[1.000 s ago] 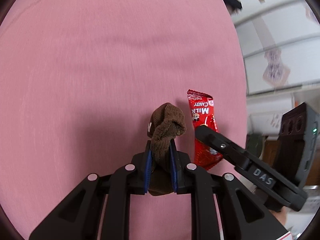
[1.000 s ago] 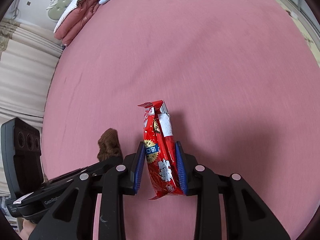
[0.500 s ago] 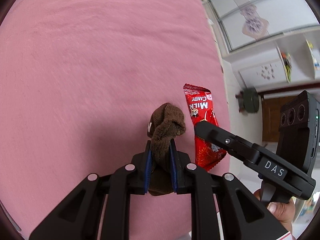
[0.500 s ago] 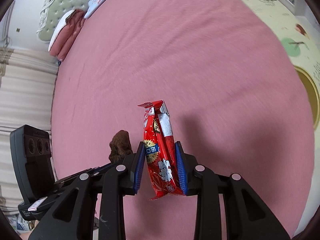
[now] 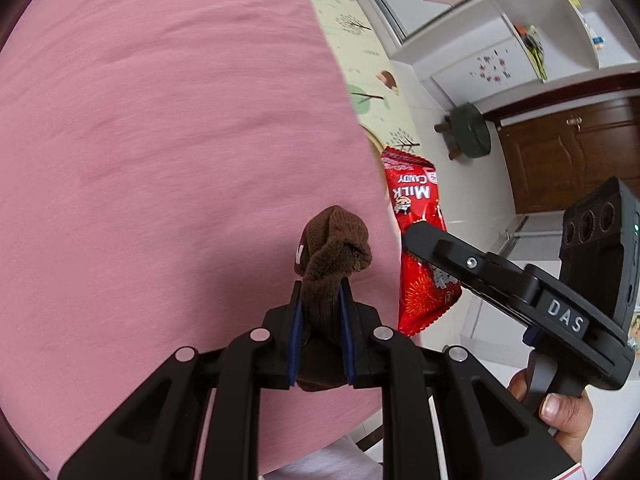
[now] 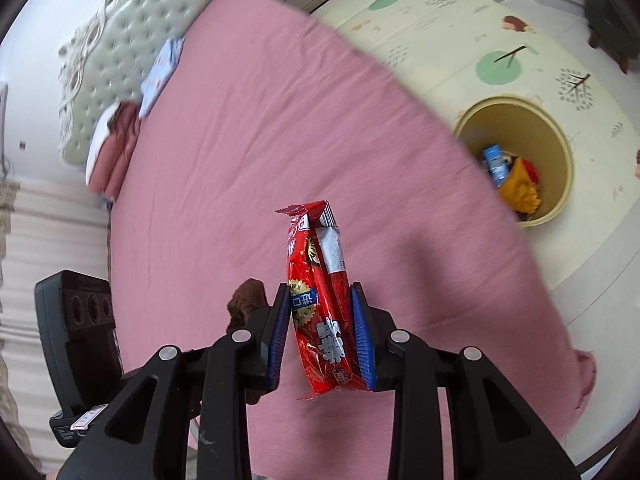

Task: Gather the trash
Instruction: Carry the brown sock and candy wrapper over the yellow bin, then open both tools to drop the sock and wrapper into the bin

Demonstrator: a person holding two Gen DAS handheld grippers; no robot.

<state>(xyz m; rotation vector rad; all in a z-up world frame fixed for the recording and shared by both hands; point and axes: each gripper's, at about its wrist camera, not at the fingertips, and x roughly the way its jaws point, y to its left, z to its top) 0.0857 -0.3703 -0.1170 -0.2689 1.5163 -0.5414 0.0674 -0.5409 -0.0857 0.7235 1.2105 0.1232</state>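
Brown knit fabric fills your left gripper [image 5: 320,300]: the blue-lined jaws are clamped narrow on a bunched brown sock [image 5: 332,248], whose rolled top stands up above the fingertips while the rest hangs down between the black fingers. Your right gripper [image 6: 322,304] pinches a red candy wrapper [image 6: 320,292] edge-on, the pads pressing both faces, the crimped top sticking up past the tips and the bottom seam poking out below. From the left wrist view you see that same wrapper [image 5: 420,248] side-on, with "MILK CANDY" printed upside down, held just beside the sock, and your right hand [image 5: 560,412] wrapped around the black handle.

Both grippers hang over the pink bedspread [image 6: 248,152], near its edge. In the right wrist view the sock [image 6: 248,300] peeks out just left of your right jaw. Beyond the bed's edge, on the patterned floor mat [image 6: 440,20], stands a yellow bin [image 6: 560,168], open at the top, partly hidden by the bedspread; inside it lie a blue packet [image 6: 494,164] and something orange [image 6: 520,192]. At the far end of the bed you have a tufted pale green headboard [image 6: 132,40] with a folded pink blanket [image 6: 116,148] against it. In the left wrist view, a dark round stool [image 5: 468,130] stands on the floor by a brown wooden cabinet [image 5: 568,152].
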